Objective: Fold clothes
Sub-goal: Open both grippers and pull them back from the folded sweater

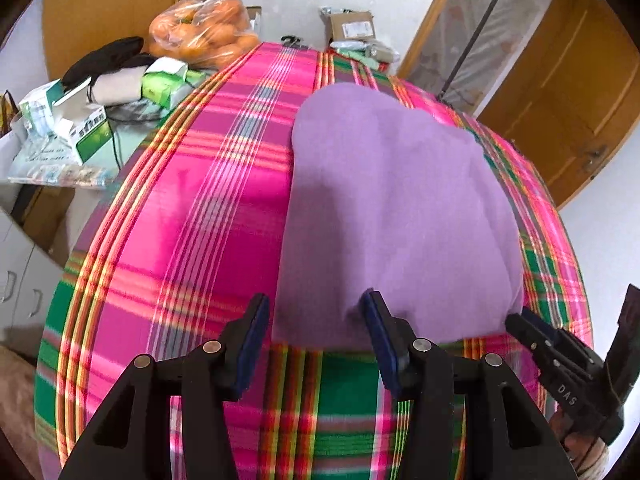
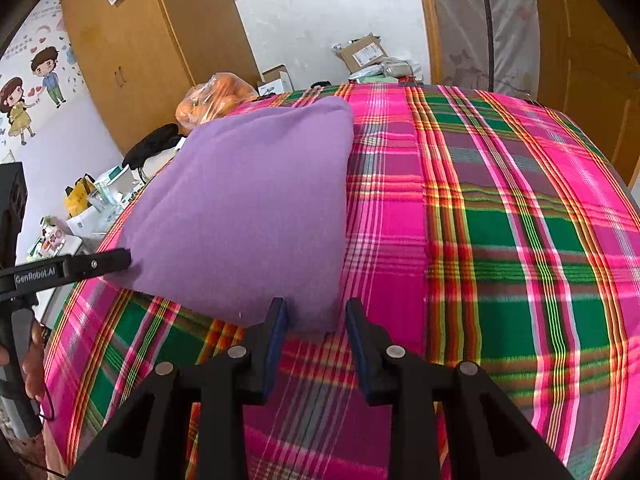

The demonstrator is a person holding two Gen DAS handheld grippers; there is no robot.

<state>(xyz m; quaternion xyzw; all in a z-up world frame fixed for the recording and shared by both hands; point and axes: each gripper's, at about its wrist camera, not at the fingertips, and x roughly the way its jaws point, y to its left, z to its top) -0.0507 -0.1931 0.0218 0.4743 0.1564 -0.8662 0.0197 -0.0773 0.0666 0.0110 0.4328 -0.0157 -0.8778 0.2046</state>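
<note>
Lying flat on the pink-and-green plaid cloth [image 1: 192, 216] that covers the surface, the folded purple knit garment [image 1: 392, 216] sits toward my near edge, squared into a rough rectangle.

Left gripper [image 1: 316, 320]: jaws spread wide. One blue-padded finger rests over the garment's near edge; the other stands over bare plaid just to the left of the fabric. Nothing is pinched between them. In the right wrist view the same gripper [image 2: 120, 258] appears from the side, its tip touching the garment's left corner.

Right gripper [image 2: 316, 316]: jaws spread, with the near right corner of the garment lying in the gap between them. Whether the pads press on the fabric I cannot tell. Seen from the left wrist view, this gripper [image 1: 520, 320] is at the garment's lower right corner.

A person's hand [image 2: 34, 354] holds the left gripper's handle at the left margin.

Background: clear plastic bag of oranges [image 1: 204, 32] beyond the cloth's far left corner, near it green-and-white cartons [image 1: 86, 132], a brown cardboard parcel [image 1: 352, 26] at the far end, a wooden wardrobe [image 2: 132, 52], and a wooden door [image 1: 560, 92] to the right.
</note>
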